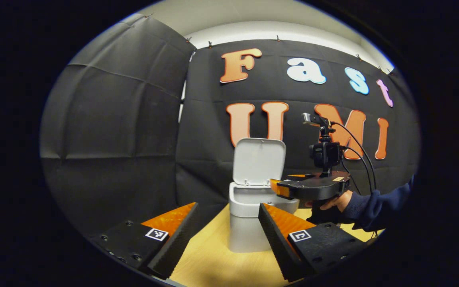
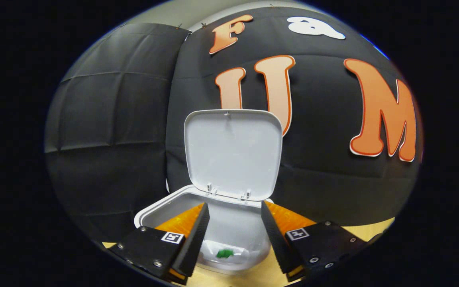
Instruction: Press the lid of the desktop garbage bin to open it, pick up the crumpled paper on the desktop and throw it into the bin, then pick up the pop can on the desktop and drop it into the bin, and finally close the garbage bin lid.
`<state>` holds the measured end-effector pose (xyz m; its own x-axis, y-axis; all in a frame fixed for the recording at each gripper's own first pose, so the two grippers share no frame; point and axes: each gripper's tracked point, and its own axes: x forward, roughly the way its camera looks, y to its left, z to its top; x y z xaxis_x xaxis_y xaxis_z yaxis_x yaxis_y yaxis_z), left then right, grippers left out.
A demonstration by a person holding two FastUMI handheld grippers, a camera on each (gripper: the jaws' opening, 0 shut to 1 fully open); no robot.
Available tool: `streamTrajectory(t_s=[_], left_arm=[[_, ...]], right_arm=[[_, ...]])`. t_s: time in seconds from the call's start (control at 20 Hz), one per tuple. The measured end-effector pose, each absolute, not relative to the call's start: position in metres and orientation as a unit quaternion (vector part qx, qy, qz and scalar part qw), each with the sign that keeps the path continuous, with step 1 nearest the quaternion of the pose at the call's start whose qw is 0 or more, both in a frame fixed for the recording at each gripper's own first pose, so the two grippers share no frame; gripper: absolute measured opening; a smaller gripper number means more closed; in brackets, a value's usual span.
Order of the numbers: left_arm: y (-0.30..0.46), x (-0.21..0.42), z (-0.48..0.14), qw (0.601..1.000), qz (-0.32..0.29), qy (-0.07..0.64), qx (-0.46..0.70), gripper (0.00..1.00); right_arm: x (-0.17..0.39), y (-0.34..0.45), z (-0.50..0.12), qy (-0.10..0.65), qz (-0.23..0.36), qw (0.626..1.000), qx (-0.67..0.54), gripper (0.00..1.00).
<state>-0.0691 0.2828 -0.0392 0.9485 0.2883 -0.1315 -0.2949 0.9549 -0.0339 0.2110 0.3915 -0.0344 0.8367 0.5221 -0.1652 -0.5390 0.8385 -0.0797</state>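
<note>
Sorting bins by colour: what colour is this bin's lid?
White, or very light grey; the raised lid shows best in the right gripper view.

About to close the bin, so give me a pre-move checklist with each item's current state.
1. Lid open and upright: ok.
2. Right gripper open, nothing between its fingers, over the bin mouth: ok.
3. Left gripper open, holding nothing, back from the bin: ok.
4. Something inside the bin, pale with a green patch: ok, though whether it is the paper or the can, cannot tell.
5. Both items in the bin: cannot tell.
6. Right gripper clear of the lid's path: not ok; it sits over the opening, as the left gripper view shows.
</note>
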Motion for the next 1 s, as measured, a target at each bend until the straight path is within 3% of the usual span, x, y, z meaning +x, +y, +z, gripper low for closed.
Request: streamTrajectory(t_s=[0.15, 0.4, 0.7, 1.0], left_arm=[[0.233, -0.039, -0.055, 0.994, 0.083, 0.069, -0.026, 0.95], [0.152, -0.002, -0.074, 0.998, -0.002, 0.063, 0.013, 0.95], [0.063, 0.026, -0.096, 0.996, -0.059, 0.060, 0.017, 0.95], [-0.014, 0.058, -0.153, 0.993, -0.076, 0.091, 0.004, 0.95]], right_arm=[[0.189, 0.326, -0.034, 0.071, 0.240, 0.967, -0.053, 0.89], [0.154, 0.177, -0.021, 0.056, 0.124, 0.989, -0.054, 0.91], [0.105, 0.069, -0.003, 0.028, 0.021, 0.998, -0.044, 0.93], [0.081, 0.019, -0.026, 0.059, -0.012, 0.997, -0.045, 0.94]])
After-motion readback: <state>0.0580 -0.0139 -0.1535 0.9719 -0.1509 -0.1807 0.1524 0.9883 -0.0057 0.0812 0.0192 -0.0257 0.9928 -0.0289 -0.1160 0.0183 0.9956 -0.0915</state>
